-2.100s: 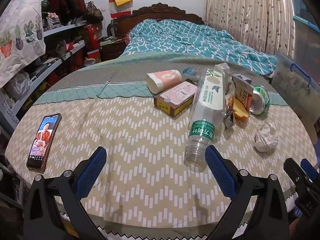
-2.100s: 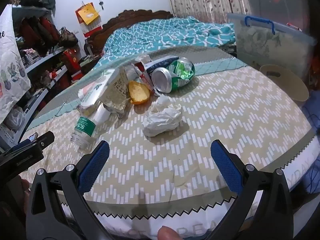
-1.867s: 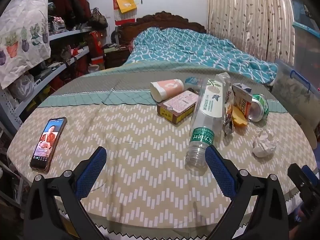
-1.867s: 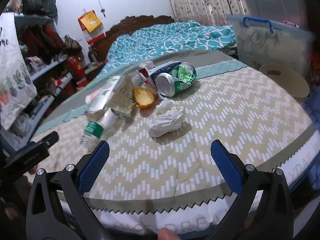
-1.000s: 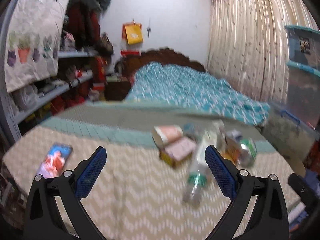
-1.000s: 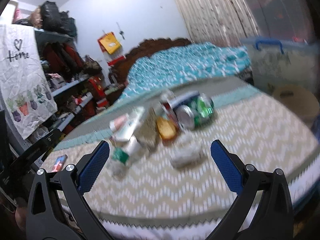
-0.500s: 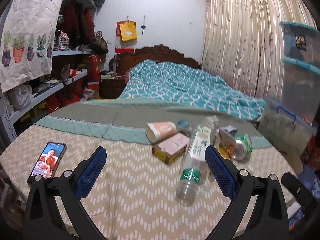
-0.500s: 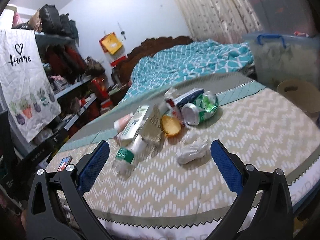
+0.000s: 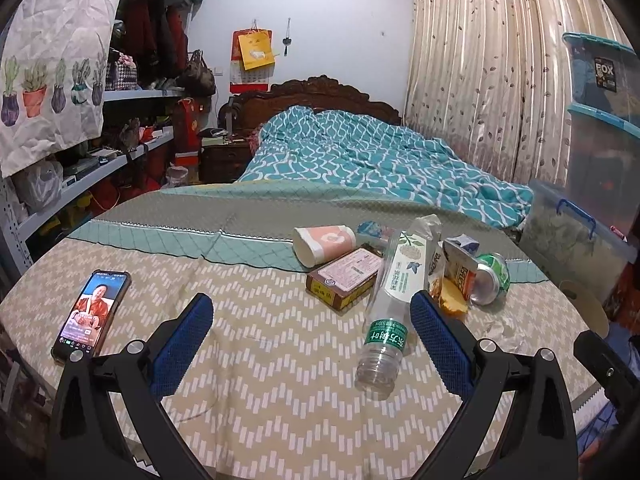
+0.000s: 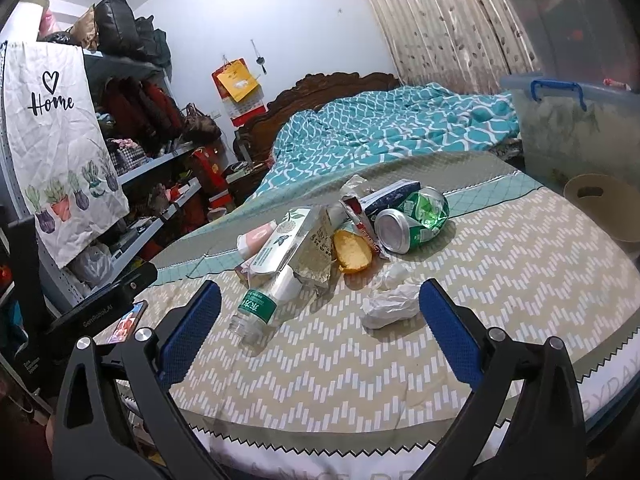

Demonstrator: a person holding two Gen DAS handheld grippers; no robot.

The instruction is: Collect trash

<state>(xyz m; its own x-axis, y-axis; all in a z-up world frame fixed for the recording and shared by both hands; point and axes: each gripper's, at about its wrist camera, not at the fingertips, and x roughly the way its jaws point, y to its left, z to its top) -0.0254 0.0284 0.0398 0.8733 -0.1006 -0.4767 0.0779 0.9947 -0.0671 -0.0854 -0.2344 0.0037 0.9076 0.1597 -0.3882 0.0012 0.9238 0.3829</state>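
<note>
Bare chevron cloth (image 9: 280, 380) is found from 6 to 9 o'clock. A phone (image 9: 93, 316) is placed at 9 o'clock; the 1 to 3 o'clock sector is blocked by a plastic bottle (image 9: 390, 312), box (image 9: 344, 276) and crushed can (image 9: 490, 278).

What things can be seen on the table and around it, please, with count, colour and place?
plastic bottle: 1, clear with green label, lying mid-table
can: 1, green, crushed, right of the pile
paper cup: 1, pink and white, on its side, far edge
box: 1, brown and pink, beside the cup
crumpled tissue: 1, white, near edge
phone: 1, screen lit, left side
bin: 1, beige, right of the table
left gripper: 1, blue pads, open
right gripper: 1, blue pads, open
</note>
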